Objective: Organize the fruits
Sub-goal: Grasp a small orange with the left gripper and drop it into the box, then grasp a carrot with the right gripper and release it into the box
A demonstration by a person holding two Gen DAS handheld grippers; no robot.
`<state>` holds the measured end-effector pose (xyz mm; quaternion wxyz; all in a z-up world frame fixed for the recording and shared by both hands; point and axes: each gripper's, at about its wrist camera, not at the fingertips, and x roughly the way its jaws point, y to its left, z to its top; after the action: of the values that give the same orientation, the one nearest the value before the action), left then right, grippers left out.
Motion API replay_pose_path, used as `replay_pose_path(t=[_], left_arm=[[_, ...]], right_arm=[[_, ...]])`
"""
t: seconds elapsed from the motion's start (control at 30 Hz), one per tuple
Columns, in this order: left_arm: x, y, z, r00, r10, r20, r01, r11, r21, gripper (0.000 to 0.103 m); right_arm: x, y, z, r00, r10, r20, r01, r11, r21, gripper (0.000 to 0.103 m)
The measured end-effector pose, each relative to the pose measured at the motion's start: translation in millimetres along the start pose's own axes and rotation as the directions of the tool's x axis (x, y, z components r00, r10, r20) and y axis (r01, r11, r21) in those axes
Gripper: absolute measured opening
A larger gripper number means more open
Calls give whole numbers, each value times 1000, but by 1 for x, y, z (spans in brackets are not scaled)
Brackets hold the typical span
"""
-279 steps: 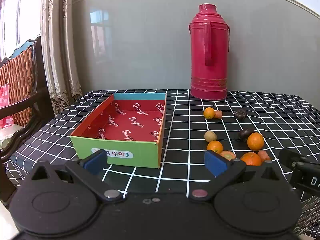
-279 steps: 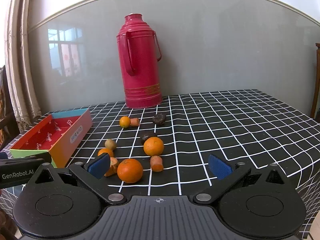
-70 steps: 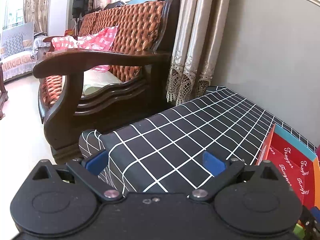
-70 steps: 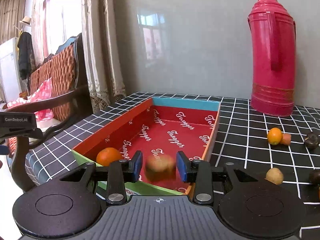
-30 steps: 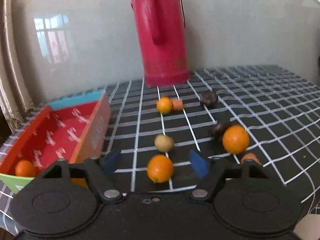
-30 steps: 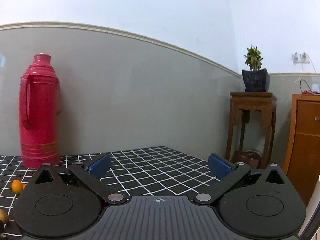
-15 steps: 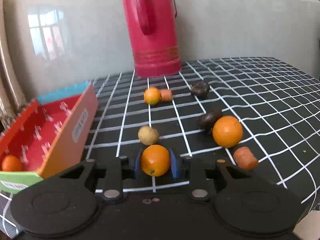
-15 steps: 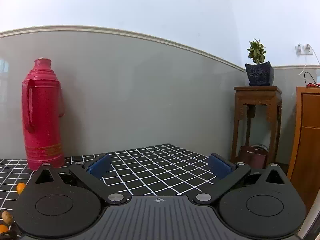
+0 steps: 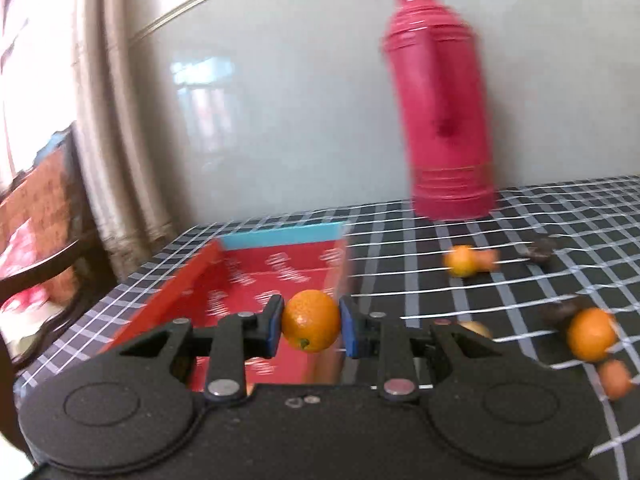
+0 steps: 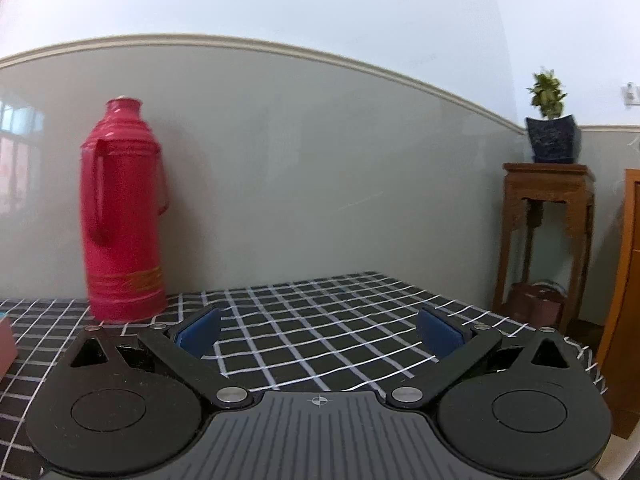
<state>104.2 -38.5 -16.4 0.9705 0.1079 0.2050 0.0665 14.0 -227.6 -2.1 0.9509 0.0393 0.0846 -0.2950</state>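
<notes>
my left gripper (image 9: 311, 327) now has the round orange fruit (image 9: 311, 326) pinched between its blue pads, lifted off the checked tablecloth (image 9: 440, 292) and swung toward the red cardboard box (image 9: 256, 280); half a second ago it sat on the cloth. i judge 1 drop remains for this fruit. my right gripper (image 10: 319, 332) is spread wide, holding nothing, as before. 2 oranges remain out.

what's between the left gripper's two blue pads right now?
In the left wrist view, a round orange fruit sits clamped between the left gripper pads, held in front of the red-lined cardboard box. Motion blur hides finer detail.
</notes>
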Motion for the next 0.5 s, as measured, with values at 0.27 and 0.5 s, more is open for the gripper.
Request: replay_pose_path(t=[0.27, 0.5], left_arm=[[39, 49, 3, 979, 99, -179, -119, 987, -105, 20], [40, 61, -1, 963, 115, -243, -148, 981, -123, 47]], right_arm=[[8, 14, -13, 980, 149, -129, -153, 988, -23, 103], [15, 20, -29, 908, 323, -267, -332, 943, 11, 103]])
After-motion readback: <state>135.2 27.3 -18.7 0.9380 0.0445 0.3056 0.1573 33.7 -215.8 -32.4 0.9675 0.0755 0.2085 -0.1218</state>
